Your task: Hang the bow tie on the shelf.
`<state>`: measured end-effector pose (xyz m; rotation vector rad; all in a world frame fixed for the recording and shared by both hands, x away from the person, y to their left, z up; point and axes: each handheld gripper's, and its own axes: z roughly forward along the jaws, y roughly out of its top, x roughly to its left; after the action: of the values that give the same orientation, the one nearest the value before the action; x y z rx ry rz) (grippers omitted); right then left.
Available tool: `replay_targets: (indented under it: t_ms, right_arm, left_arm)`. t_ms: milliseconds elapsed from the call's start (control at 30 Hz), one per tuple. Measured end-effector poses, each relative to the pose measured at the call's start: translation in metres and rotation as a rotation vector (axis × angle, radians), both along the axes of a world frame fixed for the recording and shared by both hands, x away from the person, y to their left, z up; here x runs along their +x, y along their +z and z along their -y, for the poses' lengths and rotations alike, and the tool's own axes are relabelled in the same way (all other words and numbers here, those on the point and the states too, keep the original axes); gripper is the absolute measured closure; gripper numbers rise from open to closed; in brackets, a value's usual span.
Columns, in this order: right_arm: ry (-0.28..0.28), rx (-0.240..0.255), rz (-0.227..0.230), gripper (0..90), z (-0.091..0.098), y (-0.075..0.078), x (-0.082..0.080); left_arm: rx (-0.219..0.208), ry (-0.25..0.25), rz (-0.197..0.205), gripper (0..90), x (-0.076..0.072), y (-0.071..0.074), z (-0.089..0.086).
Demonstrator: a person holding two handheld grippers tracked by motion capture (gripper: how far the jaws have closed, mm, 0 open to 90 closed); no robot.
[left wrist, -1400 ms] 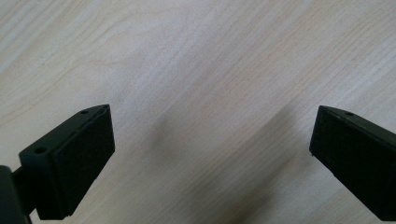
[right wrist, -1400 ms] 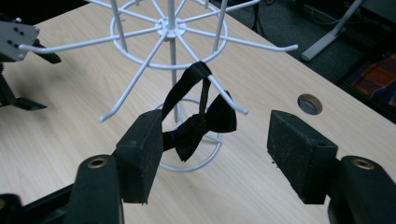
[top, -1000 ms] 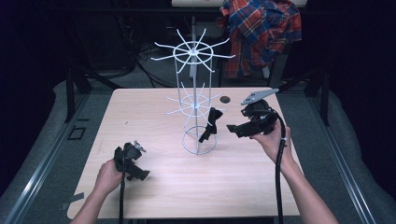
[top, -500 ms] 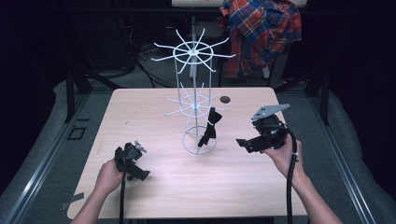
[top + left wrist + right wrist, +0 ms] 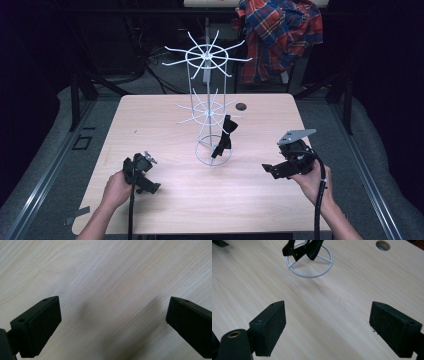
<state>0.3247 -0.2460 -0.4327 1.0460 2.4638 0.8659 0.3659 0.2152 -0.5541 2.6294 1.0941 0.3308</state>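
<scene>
High view has the black bow tie [image 5: 223, 137] hanging on the white wire rack [image 5: 210, 107] mid-table. The right gripper [image 5: 272, 170] sits to its right, jaws just spread wide, nothing between them. The left gripper [image 5: 145, 186] hangs near the front edge, jaws apart too.

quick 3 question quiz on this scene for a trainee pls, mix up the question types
1. True or false: the black bow tie lies flat on the table.
2. What does the right gripper hold? A) the bow tie B) nothing C) a cable
3. Fill in: the white wire rack stands near the table's ____.

Key:
1. False; it hangs on the rack's lower tier.
2. B; its jaws stand wide apart over bare wood.
3. Middle.
</scene>
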Motion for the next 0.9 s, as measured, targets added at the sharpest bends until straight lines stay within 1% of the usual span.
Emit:
replay_targets:
  t_ms: [133,233,300,333,367,400,467,500,600,667,733,767,867,900]
  right_arm:
    - [-0.014,-0.004,-0.020,11.6,0.007,-0.011,-0.001]
    - [-0.024,-0.002,-0.037,11.4,0.011,-0.020,-0.002]
    - [-0.023,-0.007,-0.057,11.1,0.014,-0.027,-0.002]
    - [-0.032,-0.004,-0.060,10.8,0.015,-0.031,-0.002]
    - [-0.030,-0.017,-0.070,10.7,0.016,-0.033,-0.002]
    - [-0.032,-0.013,-0.078,10.5,0.017,-0.037,-0.002]
    - [-0.027,-0.020,-0.098,8.0,0.018,-0.044,-0.002]
    - [-0.026,-0.034,-0.106,7.0,0.019,-0.048,-0.002]
    - [-0.016,-0.043,-0.136,5.2,0.018,-0.059,0.000]
    - [-0.016,-0.070,-0.162,3.3,0.016,-0.065,0.001]
    - [-0.010,-0.098,-0.176,1.7,0.014,-0.069,0.002]
    - [-0.004,-0.103,-0.188,1.3,0.013,-0.072,0.003]
    - [0.004,-0.140,-0.203,0.0,0.011,-0.078,0.006]
    - [0.003,-0.136,-0.209,0.0,0.010,-0.081,0.006]
  left_arm:
    - [0.002,-0.001,-0.001,0.1,0.001,-0.001,0.000]
    - [-0.004,-0.001,-0.008,0.1,0.001,-0.001,0.000]
    - [-0.003,-0.001,-0.009,0.1,0.001,-0.001,0.000]
    - [-0.002,-0.001,-0.008,0.1,0.001,-0.001,0.000]
    - [-0.003,-0.001,-0.009,0.1,0.001,-0.001,0.000]
    - [-0.004,-0.001,-0.010,0.1,0.001,-0.001,0.001]
    - [-0.002,-0.008,-0.004,0.1,0.001,0.000,0.001]
    - [-0.005,-0.008,-0.002,0.1,0.000,0.001,0.001]
    - [-0.006,-0.010,0.003,0.1,0.000,0.001,0.001]
    - [-0.013,-0.013,0.005,0.1,0.000,0.002,0.001]
    - [-0.010,-0.016,0.006,0.1,0.000,0.002,0.002]
    - [-0.010,-0.017,0.006,0.1,0.000,0.002,0.002]
    - [-0.007,-0.021,0.001,0.1,0.001,0.001,0.003]
    - [-0.006,-0.020,-0.001,0.1,0.001,0.001,0.003]
